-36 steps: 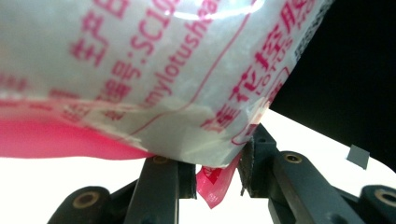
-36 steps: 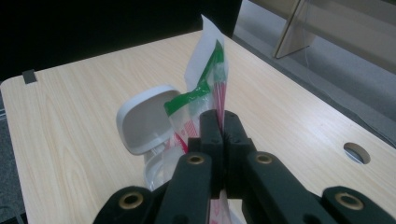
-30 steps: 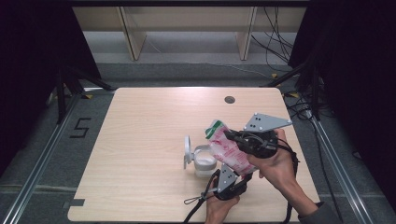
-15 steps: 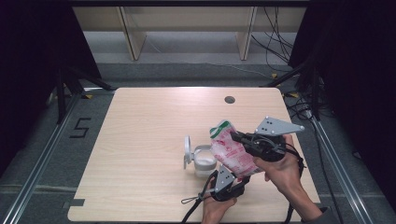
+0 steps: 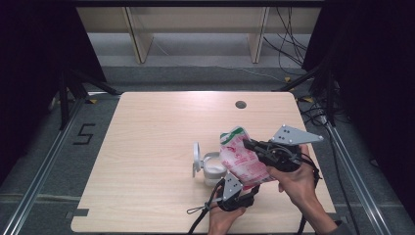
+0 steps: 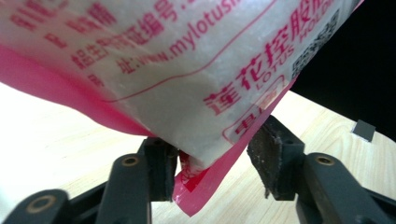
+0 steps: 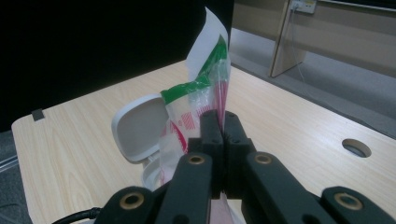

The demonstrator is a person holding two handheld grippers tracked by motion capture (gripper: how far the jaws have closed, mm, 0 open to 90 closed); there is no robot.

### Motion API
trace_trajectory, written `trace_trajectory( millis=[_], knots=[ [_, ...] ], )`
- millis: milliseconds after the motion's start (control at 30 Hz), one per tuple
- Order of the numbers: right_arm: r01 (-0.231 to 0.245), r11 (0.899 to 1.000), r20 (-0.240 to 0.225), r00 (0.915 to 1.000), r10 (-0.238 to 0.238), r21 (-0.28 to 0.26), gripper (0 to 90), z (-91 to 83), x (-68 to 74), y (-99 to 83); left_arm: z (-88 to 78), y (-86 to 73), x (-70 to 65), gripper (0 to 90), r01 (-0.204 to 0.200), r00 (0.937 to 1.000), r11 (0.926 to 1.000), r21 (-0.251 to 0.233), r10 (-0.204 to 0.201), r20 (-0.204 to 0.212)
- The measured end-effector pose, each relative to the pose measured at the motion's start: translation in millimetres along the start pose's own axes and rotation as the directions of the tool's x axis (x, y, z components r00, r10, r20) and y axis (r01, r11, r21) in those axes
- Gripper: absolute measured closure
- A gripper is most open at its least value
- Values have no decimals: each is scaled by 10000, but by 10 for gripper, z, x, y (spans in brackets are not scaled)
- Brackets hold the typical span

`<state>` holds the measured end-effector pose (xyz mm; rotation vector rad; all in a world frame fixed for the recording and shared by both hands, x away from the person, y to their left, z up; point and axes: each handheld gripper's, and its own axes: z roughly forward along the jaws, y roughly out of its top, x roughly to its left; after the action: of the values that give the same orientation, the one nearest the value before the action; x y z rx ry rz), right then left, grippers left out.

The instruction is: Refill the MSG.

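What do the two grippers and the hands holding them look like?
Both the left gripper and the right gripper are black, with brass-coloured pivot pins and flat, dark fingers. Each carries a grey three-cornered plate with small holes. Black cables trail from them. The hands are bare; no gloves.

A lab or recording studio is shown rather than a home. A plain light-wood table with a round cable hole near its far edge is set on a grey carpeted floor. Metal rails are laid along the floor at the table's left and right edges, and a number 5 is marked on the floor off the left edge. Black curtains are hung at both sides. Loose cables are trailed across the floor beyond the far right corner, and bare wooden furniture legs are seen behind the table.
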<state>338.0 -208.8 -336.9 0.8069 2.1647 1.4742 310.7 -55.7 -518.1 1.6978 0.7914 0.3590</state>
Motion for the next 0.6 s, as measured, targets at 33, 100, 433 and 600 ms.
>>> trace_trajectory(
  millis=[33,100,433,600],
  knots=[
    [-208,9997,41,9998,208,-104,900,-1,15,-10,-2,-2,-5,510,92,10000,10000,23,-92,2],
    [-147,9998,14,9999,147,-166,900,-7,9,-21,-7,-1,-4,504,45,9999,10000,22,-45,-90],
    [-672,9977,-125,9977,671,-77,900,-37,-27,-128,-18,-8,21,400,545,9981,9985,-85,-547,-274],
    [-811,9966,81,9967,812,-115,900,-50,-83,-186,-48,-4,14,342,983,9951,9951,-93,-983,-75]
  ],
)
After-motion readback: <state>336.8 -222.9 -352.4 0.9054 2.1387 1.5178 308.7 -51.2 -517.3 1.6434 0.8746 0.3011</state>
